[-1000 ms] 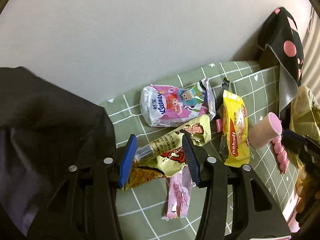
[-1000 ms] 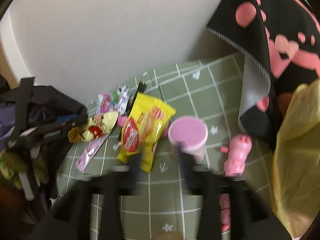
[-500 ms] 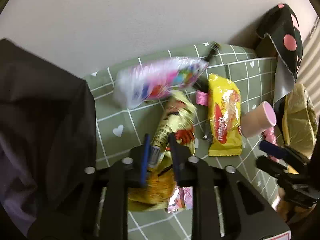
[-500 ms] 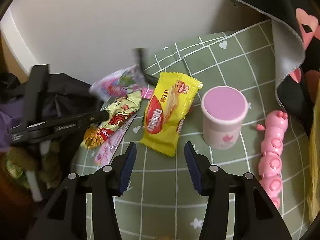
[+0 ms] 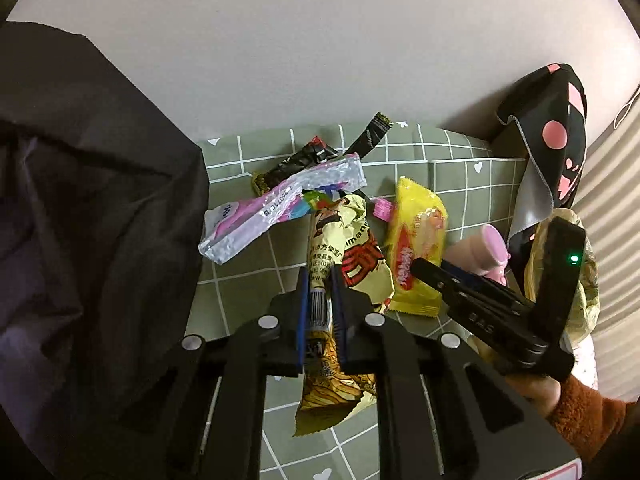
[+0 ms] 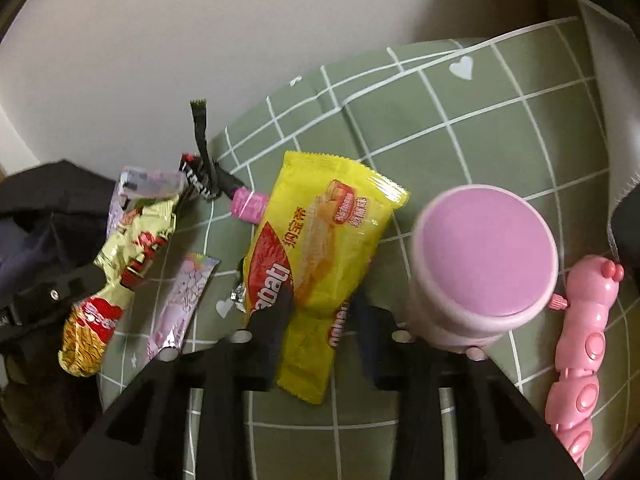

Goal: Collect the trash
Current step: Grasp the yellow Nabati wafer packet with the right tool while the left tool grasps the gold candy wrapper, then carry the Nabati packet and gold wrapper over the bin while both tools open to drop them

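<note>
**Both grippers on wrappers**

The left gripper is clenched on the crinkled yellow noodle-snack wrapper. The right gripper has just been closing astride the near end of the glossy yellow wafer packet, whose long axis runs away from it on the green checked cloth; whether its pads press yet, I cannot tell.

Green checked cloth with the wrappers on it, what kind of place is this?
Probably a table at home, against a plain wall: a checked cloth strewn with snack wrappers, a pink cup and a pink toy.
</note>
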The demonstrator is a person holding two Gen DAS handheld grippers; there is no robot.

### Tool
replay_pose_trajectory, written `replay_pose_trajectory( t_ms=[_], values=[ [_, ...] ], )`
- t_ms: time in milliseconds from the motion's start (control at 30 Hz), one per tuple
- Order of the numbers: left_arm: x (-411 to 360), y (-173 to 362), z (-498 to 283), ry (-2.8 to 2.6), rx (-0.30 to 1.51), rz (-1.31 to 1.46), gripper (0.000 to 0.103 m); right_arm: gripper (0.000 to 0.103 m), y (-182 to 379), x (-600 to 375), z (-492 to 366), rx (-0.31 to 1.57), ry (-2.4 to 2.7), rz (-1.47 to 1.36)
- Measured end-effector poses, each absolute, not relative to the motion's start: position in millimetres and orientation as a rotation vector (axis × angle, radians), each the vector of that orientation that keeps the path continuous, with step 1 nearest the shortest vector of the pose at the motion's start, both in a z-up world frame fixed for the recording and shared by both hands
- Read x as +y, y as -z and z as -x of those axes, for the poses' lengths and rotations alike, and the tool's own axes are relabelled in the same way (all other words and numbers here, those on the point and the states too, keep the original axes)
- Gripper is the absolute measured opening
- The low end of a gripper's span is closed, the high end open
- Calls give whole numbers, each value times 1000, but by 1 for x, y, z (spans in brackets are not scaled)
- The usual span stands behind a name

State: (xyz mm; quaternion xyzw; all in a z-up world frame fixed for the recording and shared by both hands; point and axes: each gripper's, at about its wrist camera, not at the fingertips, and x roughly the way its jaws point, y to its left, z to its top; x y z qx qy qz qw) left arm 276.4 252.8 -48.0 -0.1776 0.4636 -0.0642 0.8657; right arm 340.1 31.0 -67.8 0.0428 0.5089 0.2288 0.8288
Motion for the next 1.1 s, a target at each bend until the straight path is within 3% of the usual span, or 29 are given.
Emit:
replay_pose_trajectory(
  t_ms=[533,1100],
  values=[
    [212,-14,-294,255,826,372,10,23,-51,-39,-307,866,-455,-16],
    [65,-125,-300,434,538,210,11,22,-155,-165,-277,633,-211,0]
  ],
)
